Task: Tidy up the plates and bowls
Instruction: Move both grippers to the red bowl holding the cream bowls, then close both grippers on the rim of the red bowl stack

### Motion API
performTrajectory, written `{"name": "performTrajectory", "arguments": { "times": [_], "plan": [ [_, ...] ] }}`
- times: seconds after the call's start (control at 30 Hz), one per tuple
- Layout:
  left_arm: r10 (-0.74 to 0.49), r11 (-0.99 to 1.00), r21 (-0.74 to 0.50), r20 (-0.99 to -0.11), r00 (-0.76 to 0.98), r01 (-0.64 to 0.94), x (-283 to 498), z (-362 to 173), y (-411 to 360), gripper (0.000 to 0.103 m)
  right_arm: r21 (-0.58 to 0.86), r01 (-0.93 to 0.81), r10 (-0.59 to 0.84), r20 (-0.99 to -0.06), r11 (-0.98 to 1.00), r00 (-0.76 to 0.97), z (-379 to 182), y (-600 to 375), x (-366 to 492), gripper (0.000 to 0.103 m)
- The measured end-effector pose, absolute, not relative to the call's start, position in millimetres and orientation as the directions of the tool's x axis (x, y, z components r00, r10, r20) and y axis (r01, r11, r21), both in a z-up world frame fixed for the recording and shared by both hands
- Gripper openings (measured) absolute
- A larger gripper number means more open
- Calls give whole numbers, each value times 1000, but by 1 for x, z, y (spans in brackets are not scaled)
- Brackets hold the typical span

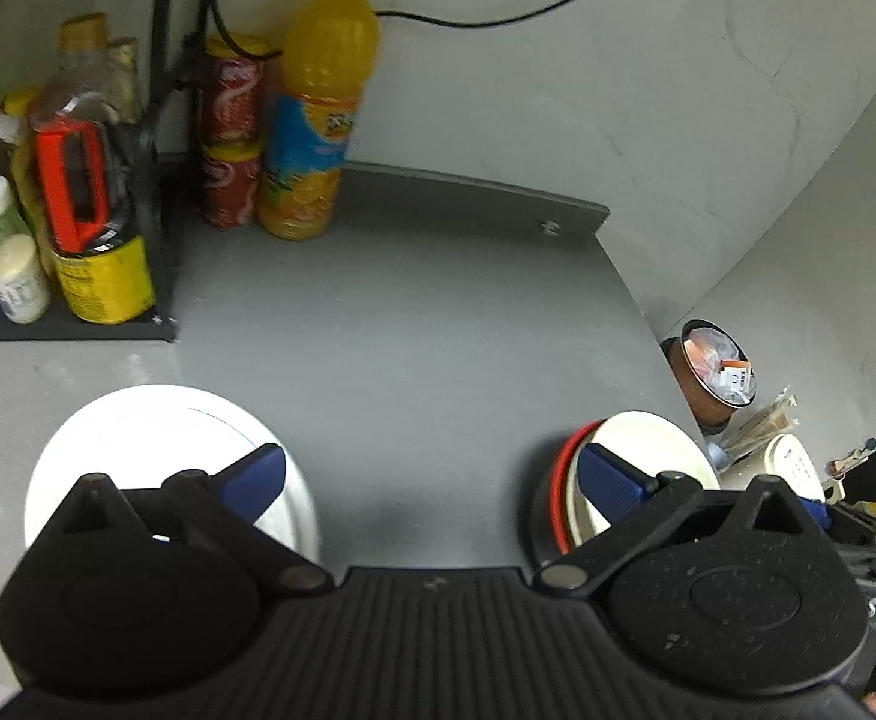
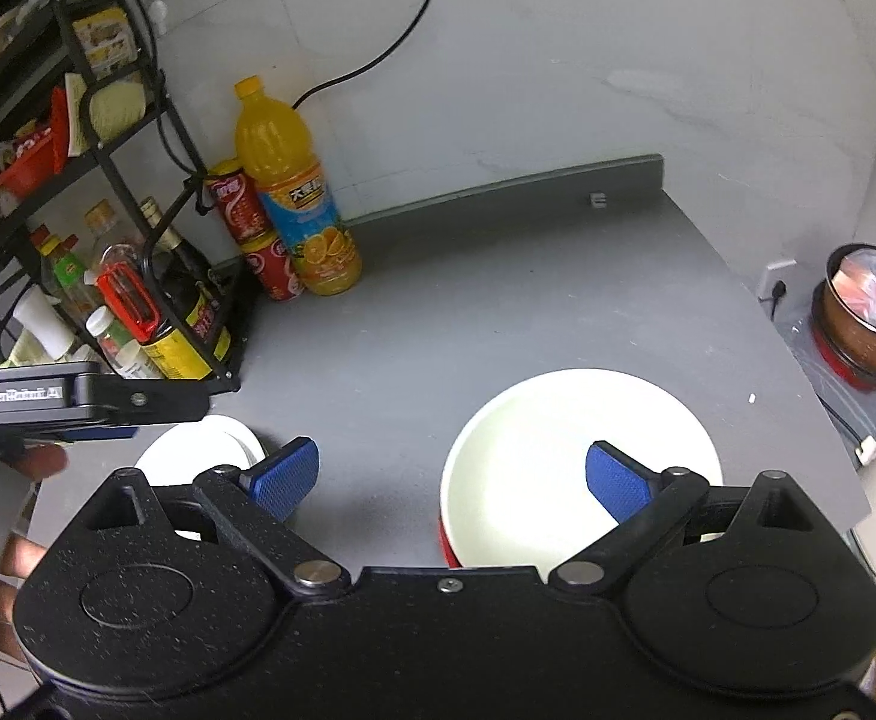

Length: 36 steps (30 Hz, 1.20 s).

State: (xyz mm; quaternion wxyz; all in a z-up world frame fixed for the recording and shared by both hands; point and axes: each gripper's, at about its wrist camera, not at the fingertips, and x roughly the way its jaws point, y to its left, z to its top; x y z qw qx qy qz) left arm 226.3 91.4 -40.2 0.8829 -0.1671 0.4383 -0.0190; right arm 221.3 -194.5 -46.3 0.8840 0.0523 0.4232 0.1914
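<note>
You have a broad bare stretch of grey tabletop [image 2: 450, 324] ahead of both grippers, bounded at 12 o'clock by the wall, at 10 o'clock by the orange juice bottle [image 2: 294, 192] and the black rack [image 2: 156, 228], and at 3 o'clock by the tabletop's edge. Your left gripper [image 1: 432, 480] and right gripper [image 2: 453, 480] both hang with jaws spread wide, grasping nothing. The white plate [image 1: 138, 438] lies flat at 7 o'clock under your left gripper. The cream bowl [image 2: 558, 450], glossy and round, sits at 5 o'clock, seemingly nested in a red-rimmed dish [image 1: 561, 474], close to the tabletop's edge.
</note>
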Motion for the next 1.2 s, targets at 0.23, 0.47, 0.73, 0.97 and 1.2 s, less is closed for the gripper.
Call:
{"name": "performTrajectory", "arguments": {
  "times": [0.23,0.47,0.73,0.97,1.2],
  "plan": [
    [-217,955,-294,-776,592,-36,242,-47,53,102,255,-232,343,-746,939,571,-53,-225,222,96],
    [-238,963,-269,-807,540,22,259,-65,16,102,265,-156,307,-776,951,551,-71,-263,226,96],
    [-232,966,-256,-855,463,11,274,-87,-9,102,348,-119,360,-790,930,496,-98,-287,237,86],
    [-220,967,-254,-890,399,-35,286,-114,-20,100,396,-81,391,-816,915,425,-121,-301,257,65],
    [-245,950,-291,-919,308,-111,300,-138,-23,84,444,-49,434,-838,895,331,-149,-304,277,41]
  ]
}}
